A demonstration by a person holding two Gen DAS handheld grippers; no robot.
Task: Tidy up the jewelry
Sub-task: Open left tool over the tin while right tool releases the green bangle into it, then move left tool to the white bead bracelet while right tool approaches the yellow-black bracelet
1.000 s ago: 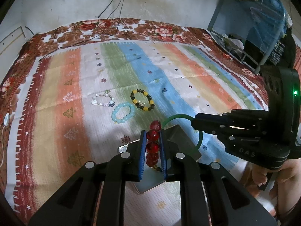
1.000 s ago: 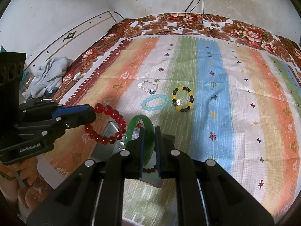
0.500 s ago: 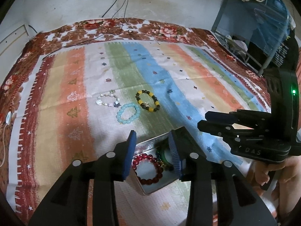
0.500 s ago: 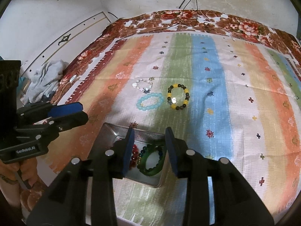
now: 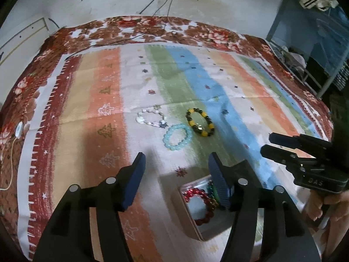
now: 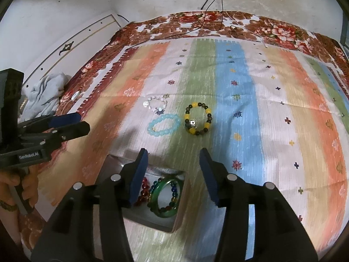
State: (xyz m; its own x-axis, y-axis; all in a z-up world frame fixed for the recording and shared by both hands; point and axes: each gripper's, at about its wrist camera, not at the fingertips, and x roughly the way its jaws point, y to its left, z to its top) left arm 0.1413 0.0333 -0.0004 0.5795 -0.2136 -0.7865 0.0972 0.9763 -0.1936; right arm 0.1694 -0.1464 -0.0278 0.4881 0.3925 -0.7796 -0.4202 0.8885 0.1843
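The left gripper (image 5: 175, 163) hangs above the striped cloth (image 5: 104, 135) with its jaws spread wide and nothing between them. In the right wrist view the same tool shows at the left edge, held by a hand (image 6: 15, 187) with a bangle at the wrist.

Three bracelets lie on the cloth beyond both tools, near the middle of the cloth:
- The white bracelet (image 5: 150, 119) lies farthest left and slightly farther away, on the pale stripe.
- The light blue bracelet (image 5: 177, 137) lies just right of it and nearer, close beside it.
- The yellow and black bracelet (image 5: 200, 121) lies right of the blue one, on the green stripe, just beside it.

The metal tin (image 6: 176, 218) sits open on the near part of the cloth, well apart from the three loose bracelets. It holds:
- a red bead bracelet (image 5: 201, 205) on its left side, partly hidden behind the right gripper's left finger in the right wrist view;
- a green bangle (image 6: 166, 196) on its right side;
- a string of mixed coloured beads (image 6: 172, 191) lying inside and touching the bangle's ring.

The right gripper (image 6: 173, 171) hangs above the tin with its jaws spread wide and holding nothing. In the left wrist view it shows at the right edge, over the blue stripe.

Dark cables (image 6: 209, 4) run down the far wall onto the flowered blanket (image 6: 272, 28) under the cloth.
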